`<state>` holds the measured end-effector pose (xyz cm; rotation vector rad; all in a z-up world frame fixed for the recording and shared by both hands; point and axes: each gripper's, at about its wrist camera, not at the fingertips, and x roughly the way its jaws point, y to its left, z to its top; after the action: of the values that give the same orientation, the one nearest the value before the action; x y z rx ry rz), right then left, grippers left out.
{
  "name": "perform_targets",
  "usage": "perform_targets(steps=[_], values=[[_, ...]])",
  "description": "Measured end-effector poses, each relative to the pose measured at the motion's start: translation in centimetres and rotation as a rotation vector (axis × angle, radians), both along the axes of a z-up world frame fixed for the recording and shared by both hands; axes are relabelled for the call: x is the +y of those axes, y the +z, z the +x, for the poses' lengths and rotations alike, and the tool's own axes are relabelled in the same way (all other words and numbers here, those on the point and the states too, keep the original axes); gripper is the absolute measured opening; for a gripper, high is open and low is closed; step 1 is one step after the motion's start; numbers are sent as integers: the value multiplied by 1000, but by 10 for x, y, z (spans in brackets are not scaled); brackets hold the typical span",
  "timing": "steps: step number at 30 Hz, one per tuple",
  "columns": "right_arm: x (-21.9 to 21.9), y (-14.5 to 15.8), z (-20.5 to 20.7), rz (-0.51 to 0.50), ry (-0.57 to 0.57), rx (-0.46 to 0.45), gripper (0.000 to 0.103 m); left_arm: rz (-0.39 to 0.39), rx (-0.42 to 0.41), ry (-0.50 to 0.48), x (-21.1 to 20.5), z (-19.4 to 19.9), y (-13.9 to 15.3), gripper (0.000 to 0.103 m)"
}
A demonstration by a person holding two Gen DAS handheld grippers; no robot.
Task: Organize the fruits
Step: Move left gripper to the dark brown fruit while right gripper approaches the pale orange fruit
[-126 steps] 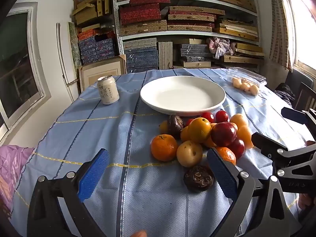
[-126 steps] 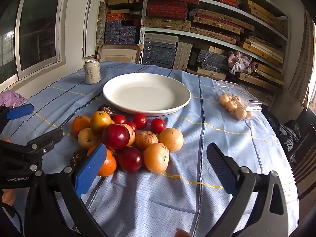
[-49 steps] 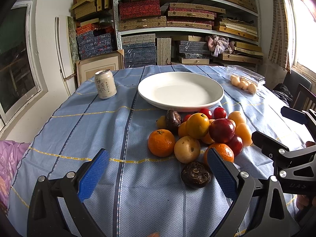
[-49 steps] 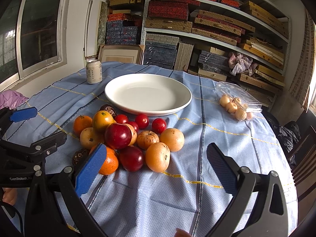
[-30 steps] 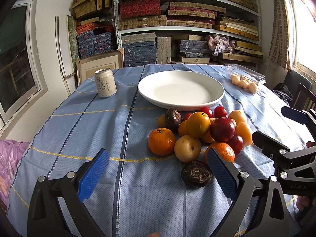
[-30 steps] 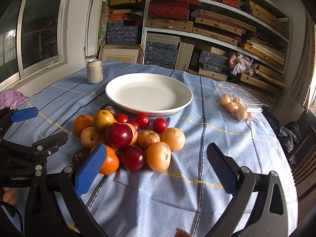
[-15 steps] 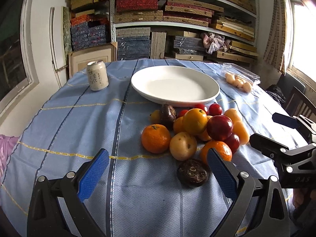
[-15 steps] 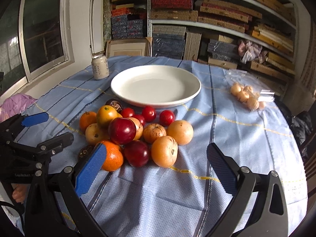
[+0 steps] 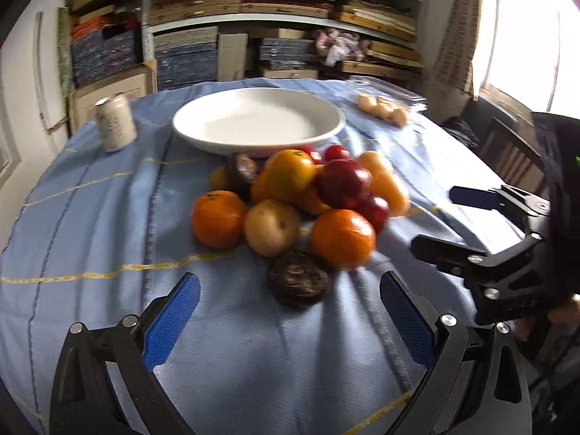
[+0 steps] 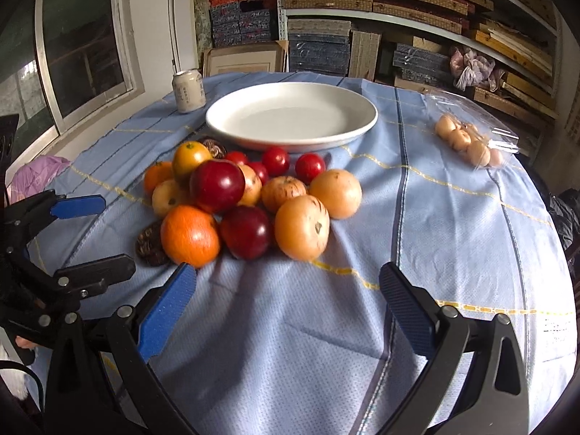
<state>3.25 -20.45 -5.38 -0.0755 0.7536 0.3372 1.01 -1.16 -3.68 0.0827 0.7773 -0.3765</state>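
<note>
A heap of fruit lies on the blue cloth before an empty white plate (image 9: 257, 123) (image 10: 290, 116): oranges (image 9: 218, 218) (image 10: 190, 235), dark red apples (image 10: 217, 185), tan round fruits (image 10: 302, 227), small red tomatoes (image 10: 310, 168) and a dark wrinkled fruit (image 9: 298, 277). My left gripper (image 9: 290, 320) is open, just short of the dark wrinkled fruit. My right gripper (image 10: 286, 311) is open, nothing between its fingers, in front of the heap. Each gripper shows at the edge of the other's view.
A drink can (image 9: 115, 122) (image 10: 188, 90) stands left of the plate. A clear pack of small pale fruits (image 10: 469, 143) lies at the right. Shelves of stacked boxes fill the back wall. A dark chair (image 9: 507, 145) stands by the table's right edge.
Both grippers have moved forward and lower toward the fruit heap, which now looks larger and nearer. Both stay open. The fruit has not moved.
</note>
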Motion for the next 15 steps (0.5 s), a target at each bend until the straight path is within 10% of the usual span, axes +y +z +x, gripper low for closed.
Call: perform_targets(steps=[7,15], values=[[-14,6,2,66,-12,-1,99,53,-20,-196,-37,-7,-14,99],[-27,14,6,121,-53,3,99,-63,71,-144,-24,17,-16,96]])
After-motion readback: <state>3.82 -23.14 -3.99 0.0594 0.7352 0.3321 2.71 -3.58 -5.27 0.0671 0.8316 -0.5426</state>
